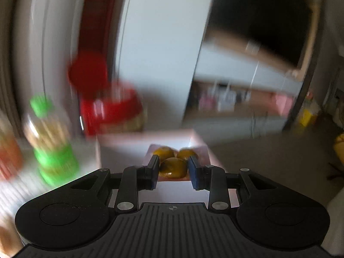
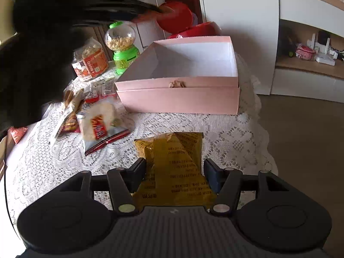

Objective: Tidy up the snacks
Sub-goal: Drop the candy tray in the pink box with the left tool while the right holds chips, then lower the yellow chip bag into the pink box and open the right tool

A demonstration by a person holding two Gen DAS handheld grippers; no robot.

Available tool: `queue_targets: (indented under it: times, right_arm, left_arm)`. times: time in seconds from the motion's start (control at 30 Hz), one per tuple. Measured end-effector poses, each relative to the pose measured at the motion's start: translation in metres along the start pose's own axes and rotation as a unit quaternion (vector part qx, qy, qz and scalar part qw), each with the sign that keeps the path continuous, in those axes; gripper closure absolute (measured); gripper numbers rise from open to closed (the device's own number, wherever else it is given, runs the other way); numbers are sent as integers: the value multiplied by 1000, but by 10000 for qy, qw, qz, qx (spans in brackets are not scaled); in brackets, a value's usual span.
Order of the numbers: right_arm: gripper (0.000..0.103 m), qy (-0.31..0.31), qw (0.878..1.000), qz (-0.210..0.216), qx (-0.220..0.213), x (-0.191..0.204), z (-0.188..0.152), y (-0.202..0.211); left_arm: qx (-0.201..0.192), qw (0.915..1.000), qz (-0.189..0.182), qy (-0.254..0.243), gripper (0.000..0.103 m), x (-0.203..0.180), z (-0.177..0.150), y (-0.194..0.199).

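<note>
Jaws: left gripper (image 1: 173, 167) clamped on a clear pack of 3 glossy brown snacks (image 1: 173, 167), raised over what looks like the pink box (image 2: 178, 99), view blurred | right gripper (image 2: 174, 177) grips a yellow snack packet (image 2: 175, 161) above the lace tablecloth (image 2: 225, 142), near the box's front wall | box interior shows white.

white wall panel (image 2: 240, 21) | wooden shelving (image 2: 309, 66) | brown floor (image 2: 305, 150) | lace tablecloth (image 2: 193, 126)
</note>
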State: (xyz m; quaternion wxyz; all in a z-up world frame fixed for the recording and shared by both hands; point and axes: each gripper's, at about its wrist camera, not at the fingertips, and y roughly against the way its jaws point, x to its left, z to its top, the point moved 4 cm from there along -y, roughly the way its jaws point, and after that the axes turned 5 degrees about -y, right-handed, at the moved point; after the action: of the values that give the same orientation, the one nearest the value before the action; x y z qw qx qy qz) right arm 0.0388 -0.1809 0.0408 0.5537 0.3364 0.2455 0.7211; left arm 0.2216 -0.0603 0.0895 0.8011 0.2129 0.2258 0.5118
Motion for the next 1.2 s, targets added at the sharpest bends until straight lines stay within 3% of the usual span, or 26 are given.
queue_targets:
  times: [0.03, 0.17, 0.3, 0.47, 0.67, 0.77, 0.8, 0.9, 1.03, 1.2]
  right_arm:
    - [44, -10, 10000, -23, 29, 0, -1, -2]
    - [44, 6, 10000, -65, 62, -1, -2, -3]
    - [44, 46, 9998, -184, 103, 0, 0, -7]
    - [44, 15, 10000, -81, 3, 8, 18, 6]
    - [44, -17, 9981, -285, -538, 16, 96, 26]
    - [35, 163, 9946, -469, -912, 23, 146, 17]
    - [30, 254, 9944, -532, -882, 25, 161, 8]
    - [30, 20, 9966, -583, -582, 21, 184, -16]
    - [30, -118, 9995, -165, -231, 26, 160, -28]
    - [30, 450, 9977, 474, 176, 62, 93, -38]
  left_arm:
    - [148, 9998, 67, 115, 70, 4, -4, -13]
    - [-197, 9994, 257, 147, 70, 10, -9, -7]
    - [-271, 9995, 71, 117, 70, 21, -20, 27]
    - [-317, 9994, 125, 14, 70, 34, -67, 75]
    - [-239, 9971, 312, 657, 70, 65, -104, 113]
    - [-220, 9976, 417, 515, 70, 68, -118, 124]
    - [-148, 9981, 439, 414, 70, 69, -124, 127]
    - [-9, 9986, 515, 123, 70, 68, -142, 132]
    - [95, 9980, 618, 92, 70, 76, -163, 130]
    - [189, 9936, 1013, 467, 70, 99, -173, 130]
